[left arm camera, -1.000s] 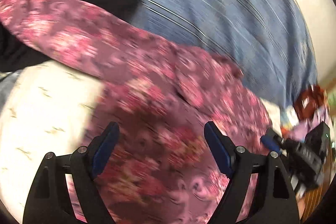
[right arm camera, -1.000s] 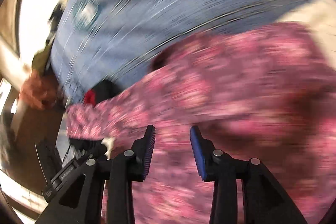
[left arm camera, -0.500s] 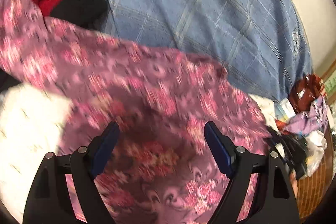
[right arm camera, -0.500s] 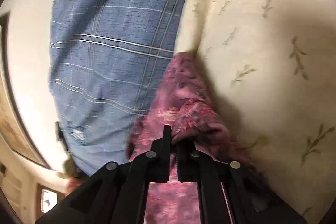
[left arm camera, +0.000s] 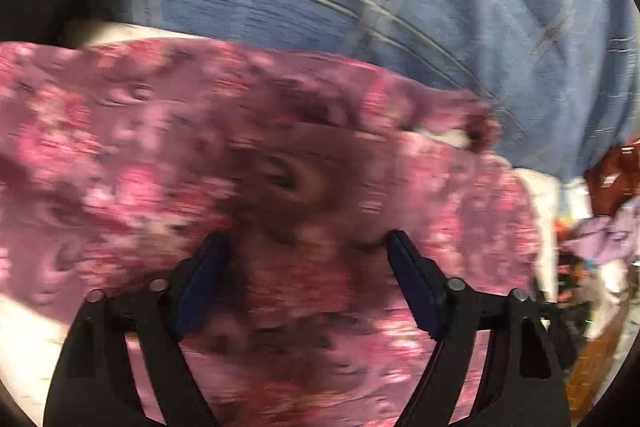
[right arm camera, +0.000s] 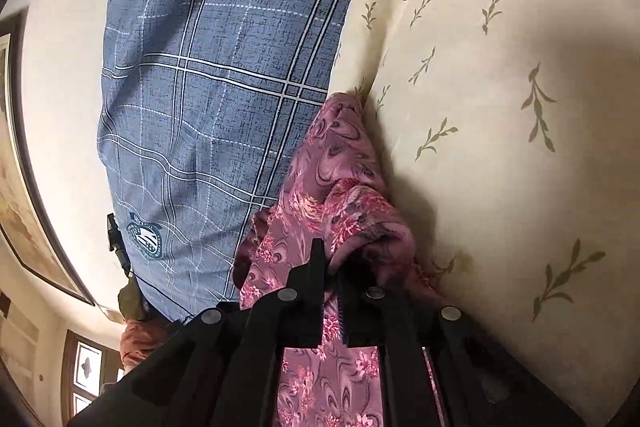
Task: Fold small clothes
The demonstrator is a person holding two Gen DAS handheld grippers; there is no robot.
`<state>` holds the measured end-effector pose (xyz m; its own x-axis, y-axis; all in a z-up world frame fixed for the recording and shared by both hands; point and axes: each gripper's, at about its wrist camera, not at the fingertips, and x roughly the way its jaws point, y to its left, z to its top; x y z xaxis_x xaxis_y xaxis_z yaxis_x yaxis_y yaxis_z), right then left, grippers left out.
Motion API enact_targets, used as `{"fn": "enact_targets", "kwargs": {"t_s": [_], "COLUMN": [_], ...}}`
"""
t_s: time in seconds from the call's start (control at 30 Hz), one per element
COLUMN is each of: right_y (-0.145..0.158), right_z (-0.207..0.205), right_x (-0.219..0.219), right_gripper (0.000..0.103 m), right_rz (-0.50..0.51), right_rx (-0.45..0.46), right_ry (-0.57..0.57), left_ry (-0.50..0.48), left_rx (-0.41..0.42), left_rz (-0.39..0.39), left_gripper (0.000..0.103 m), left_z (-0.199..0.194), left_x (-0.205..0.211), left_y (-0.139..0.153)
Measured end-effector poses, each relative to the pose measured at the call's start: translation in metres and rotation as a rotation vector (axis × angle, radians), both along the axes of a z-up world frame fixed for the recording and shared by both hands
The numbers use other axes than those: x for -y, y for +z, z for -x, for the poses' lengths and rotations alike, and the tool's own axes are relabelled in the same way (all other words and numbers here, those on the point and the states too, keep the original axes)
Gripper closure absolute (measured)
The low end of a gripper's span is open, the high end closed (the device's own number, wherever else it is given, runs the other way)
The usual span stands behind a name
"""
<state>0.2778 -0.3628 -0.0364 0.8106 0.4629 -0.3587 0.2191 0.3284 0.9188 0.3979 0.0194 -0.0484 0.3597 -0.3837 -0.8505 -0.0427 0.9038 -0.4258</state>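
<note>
Your right gripper point(right arm camera: 331, 267) has open cream sheet point(right arm camera: 500, 75) on one side. On the other side, the blue checked pillow point(right arm camera: 216, 99) blocks it, touching the pink cloth point(right arm camera: 340, 163).

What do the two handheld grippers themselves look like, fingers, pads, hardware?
Both match. The left gripper has matte black angular fingers with triangular cut-outs, round silver pivot pins, and dark blue pads on the inner faces. The right gripper has the same black linkage and silver pins, with a toothed blue pad edge showing. No cables, markings, hands or sleeves are visible.
</note>
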Motion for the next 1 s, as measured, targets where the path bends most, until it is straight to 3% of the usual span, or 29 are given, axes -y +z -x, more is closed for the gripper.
{"fn": "enact_targets", "kwargs": {"t_s": [0.03, 0.1, 0.2, 0.3, 0.4, 0.47, 0.53, 0.6, 0.7, 0.77, 0.83, 0.9, 1.0], "right_y": [0.000, 0.001, 0.014, 0.037, 0.028, 0.007, 0.002, 0.020, 0.040, 0.053, 0.070, 0.081, 0.082], "right_z": [0.000, -0.002, 0.002, 0.018, 0.029, 0.027, 0.024, 0.027, 0.044, 0.061, 0.073, 0.062, 0.034], "right_x": [0.001, 0.001, 0.002, 0.001, 0.000, -0.005, -0.012, -0.019, -0.017, -0.009, 0.001, 0.002, -0.011], "right_gripper": [0.097, 0.098, 0.099, 0.099, 0.099, 0.099, 0.101, 0.091, 0.089, 0.089, 0.089, 0.085, 0.083], "right_rz": [-0.001, 0.006, 0.007, 0.034, 0.033, 0.065, 0.105, 0.209, 0.243, 0.272, 0.284, 0.299, 0.328], "right_rx": [0.000, 0.006, 0.027, 0.105, 0.080, -0.027, -0.045, -0.066, -0.082, -0.056, 0.023, 0.079, 0.092], "right_ry": [-0.003, -0.002, 0.001, -0.001, 0.012, 0.035, 0.070, 0.103, 0.148, 0.107, 0.030, 0.017, 0.062], "left_ry": [-0.016, -0.019, -0.011, 0.001, 0.035, 0.065, 0.077, 0.099, 0.131, 0.135, 0.124, 0.082, -0.006], "left_rx": [0.015, 0.037, 0.143, 0.177, 0.154, 0.075, -0.016, 0.009, 0.105, 0.198, 0.248, 0.265, 0.247], "left_rz": [0.019, 0.035, 0.035, 0.032, -0.013, -0.096, -0.111, -0.069, -0.104, -0.121, -0.113, -0.127, -0.160], "left_gripper": [0.094, 0.097, 0.097, 0.097, 0.096, 0.096, 0.095, 0.090, 0.088, 0.085, 0.066, 0.057, 0.057], "left_z": [0.003, 0.010, 0.031, 0.048, 0.055, 0.047, 0.043, 0.050, 0.069, 0.084, 0.082, 0.077, 0.067], "left_x": [0.004, 0.009, 0.007, -0.001, -0.011, -0.012, -0.019, -0.028, -0.039, -0.040, -0.034, -0.015, 0.018], "left_y": [0.003, 0.012, 0.049, 0.069, 0.053, 0.023, -0.003, 0.001, 0.034, 0.057, 0.071, 0.073, 0.055]}}
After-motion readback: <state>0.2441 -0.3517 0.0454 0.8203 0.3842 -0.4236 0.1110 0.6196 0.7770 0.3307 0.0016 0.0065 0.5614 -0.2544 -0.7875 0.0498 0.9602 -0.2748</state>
